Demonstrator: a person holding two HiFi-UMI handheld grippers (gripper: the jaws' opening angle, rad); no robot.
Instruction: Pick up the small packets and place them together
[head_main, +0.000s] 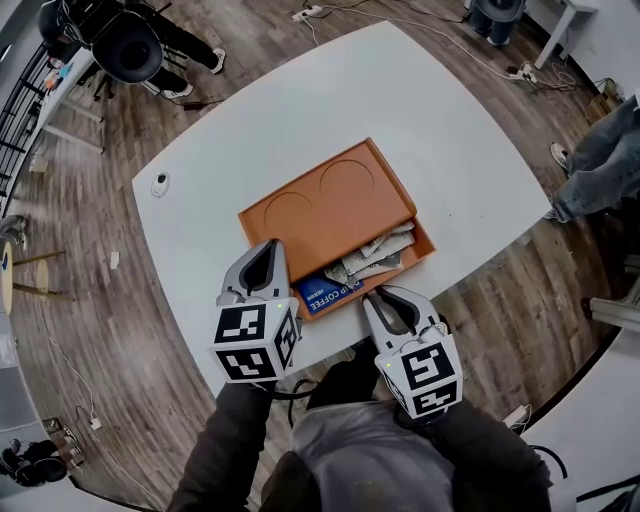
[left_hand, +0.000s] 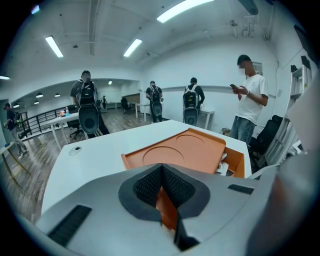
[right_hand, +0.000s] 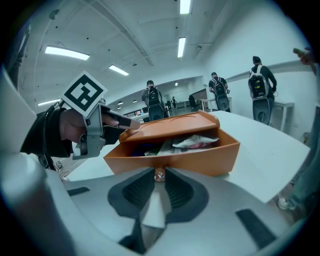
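An orange box (head_main: 330, 205) lies on the white table (head_main: 450, 130), its drawer (head_main: 420, 255) slid out toward me. Several small packets (head_main: 378, 250) and a blue coffee packet (head_main: 328, 292) lie inside; the right gripper view shows these packets (right_hand: 195, 142) behind the drawer front (right_hand: 200, 157). My left gripper (head_main: 272, 246) is shut on the box's near left edge, with orange wall (left_hand: 167, 207) between its pads. My right gripper (head_main: 385, 292) is shut on the drawer's small knob (right_hand: 159, 174). In the right gripper view, the left gripper (right_hand: 131, 124) touches the box lid.
A small white disc (head_main: 160, 183) sits near the table's left edge. Office chairs (head_main: 128, 45) stand beyond the far left corner. A person (left_hand: 250, 100) stands past the table's far side, and a person's legs (head_main: 600, 160) show at the right. Wood floor surrounds the table.
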